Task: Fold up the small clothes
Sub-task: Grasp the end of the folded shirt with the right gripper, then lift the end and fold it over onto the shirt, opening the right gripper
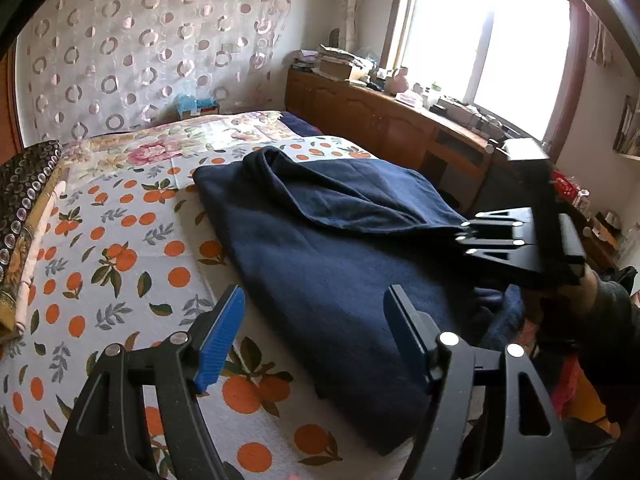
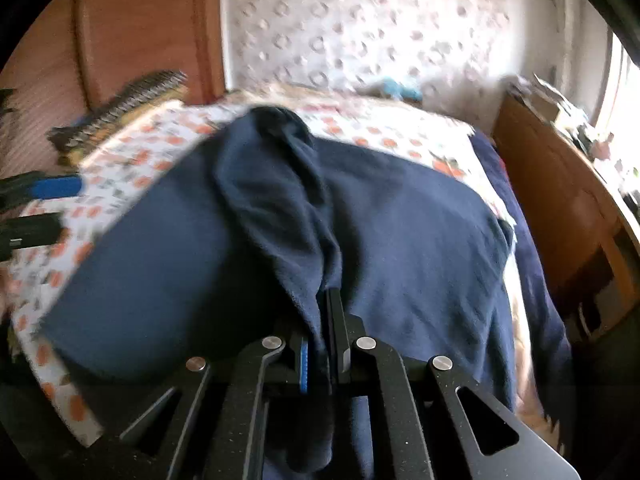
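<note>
A dark blue garment (image 1: 320,248) lies spread on the bed, one edge lifted into a long fold. My left gripper (image 1: 316,308) hovers open over the garment's near left edge, blue pads wide apart, with nothing pressed between them. My right gripper (image 1: 464,236) sits at the garment's right side with its fingers together. In the right wrist view the right gripper (image 2: 324,304) is shut on a ridge of the blue garment (image 2: 400,240), the cloth pinched between its pads and pulled up. The left gripper's blue pad (image 2: 56,186) shows at the left border.
The bed carries an orange-fruit patterned sheet (image 1: 120,264) and a floral quilt (image 1: 168,144) at the far end. A wooden cabinet (image 1: 380,120) with clutter runs along the right under a bright window. A dark patterned cushion (image 1: 24,200) lies at the left edge.
</note>
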`<state>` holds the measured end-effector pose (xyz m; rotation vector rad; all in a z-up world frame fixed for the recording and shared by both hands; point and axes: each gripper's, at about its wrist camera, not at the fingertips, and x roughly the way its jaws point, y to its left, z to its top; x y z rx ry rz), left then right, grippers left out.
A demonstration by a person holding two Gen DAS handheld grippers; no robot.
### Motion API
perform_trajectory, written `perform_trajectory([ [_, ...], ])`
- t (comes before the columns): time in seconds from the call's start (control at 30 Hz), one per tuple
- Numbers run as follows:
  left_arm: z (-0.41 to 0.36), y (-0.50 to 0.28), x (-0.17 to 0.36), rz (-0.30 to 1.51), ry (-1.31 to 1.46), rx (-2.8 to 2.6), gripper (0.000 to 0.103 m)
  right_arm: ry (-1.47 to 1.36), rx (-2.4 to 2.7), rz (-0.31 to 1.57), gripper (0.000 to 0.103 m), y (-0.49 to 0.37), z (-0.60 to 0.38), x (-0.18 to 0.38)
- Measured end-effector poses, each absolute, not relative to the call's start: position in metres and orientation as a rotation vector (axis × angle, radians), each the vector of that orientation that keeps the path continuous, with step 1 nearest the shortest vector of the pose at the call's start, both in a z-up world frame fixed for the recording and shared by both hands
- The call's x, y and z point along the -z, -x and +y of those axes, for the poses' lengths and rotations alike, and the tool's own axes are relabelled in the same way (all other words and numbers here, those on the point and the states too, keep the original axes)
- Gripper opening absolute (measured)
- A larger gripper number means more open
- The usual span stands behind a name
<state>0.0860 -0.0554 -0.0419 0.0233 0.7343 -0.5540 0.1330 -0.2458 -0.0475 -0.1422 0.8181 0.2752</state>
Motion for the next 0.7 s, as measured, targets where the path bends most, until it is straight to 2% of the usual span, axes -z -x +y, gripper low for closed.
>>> perform_trajectory([
  [0.2, -0.056, -0.086, 0.045, 0.743, -0.027, 0.552, 0.073, 0.151, -0.334, 0.735, 0.004, -0.119, -0.237, 0.033],
  [0.5, -0.054, -0.086, 0.045, 0.742, -0.018, 0.548, 0.073, 0.182, -0.365, 0.547, 0.003, -0.079, -0.218, -0.027],
  [0.7, -0.058, -0.083, 0.039, 0.736, -0.019, 0.567, 0.073, 0.197, -0.276, 0.530, 0.003, -0.039, -0.248, -0.038],
])
